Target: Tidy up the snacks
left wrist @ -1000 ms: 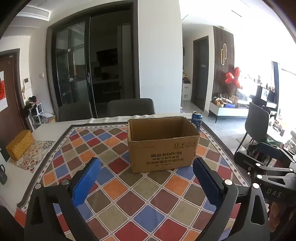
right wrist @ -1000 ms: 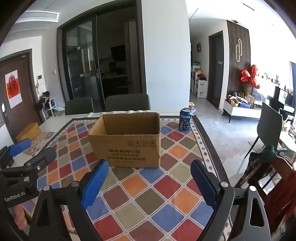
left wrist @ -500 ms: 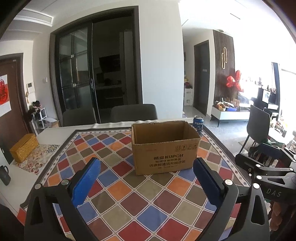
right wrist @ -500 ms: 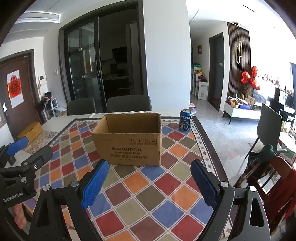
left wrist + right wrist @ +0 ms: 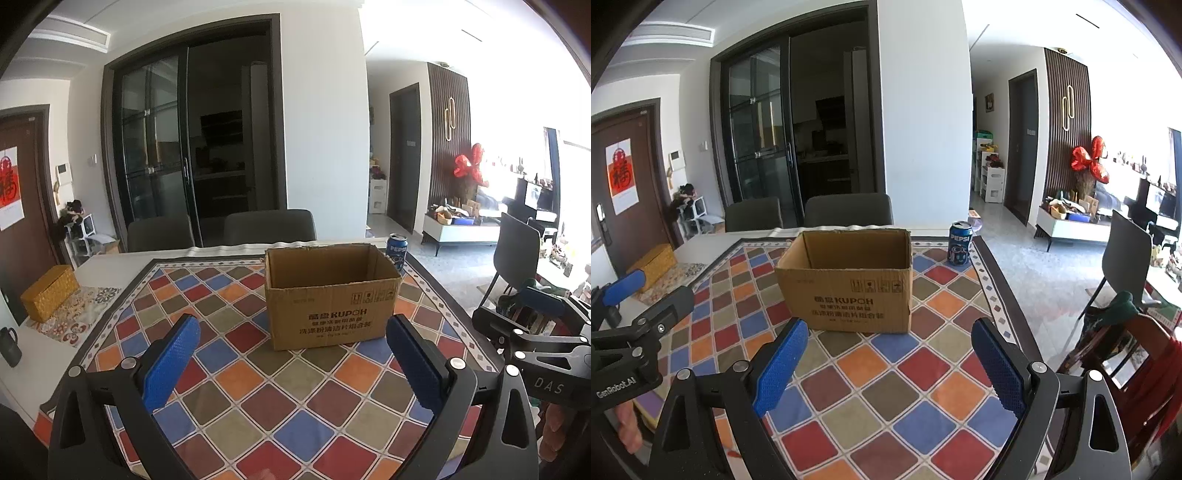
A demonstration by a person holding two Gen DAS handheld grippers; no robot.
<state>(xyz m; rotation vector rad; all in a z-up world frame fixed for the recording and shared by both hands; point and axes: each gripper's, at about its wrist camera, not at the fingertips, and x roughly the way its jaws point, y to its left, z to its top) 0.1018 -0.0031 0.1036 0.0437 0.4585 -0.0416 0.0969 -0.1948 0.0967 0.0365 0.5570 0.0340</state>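
Cardboard box [image 5: 332,295] open-topped on tablecloth [image 5: 258,398]; contents hidden

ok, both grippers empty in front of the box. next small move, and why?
Probably send the right gripper toward the Pepsi can. It is the only snack item in view, upright on the tablecloth beyond the open cardboard box, on that gripper's side. Both grippers' jaws stand wide and empty; the left gripper can wait.

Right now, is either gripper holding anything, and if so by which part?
Nothing is held. The left gripper and right gripper both stand open and empty, short of the cardboard box; the Pepsi can stands untouched behind it.
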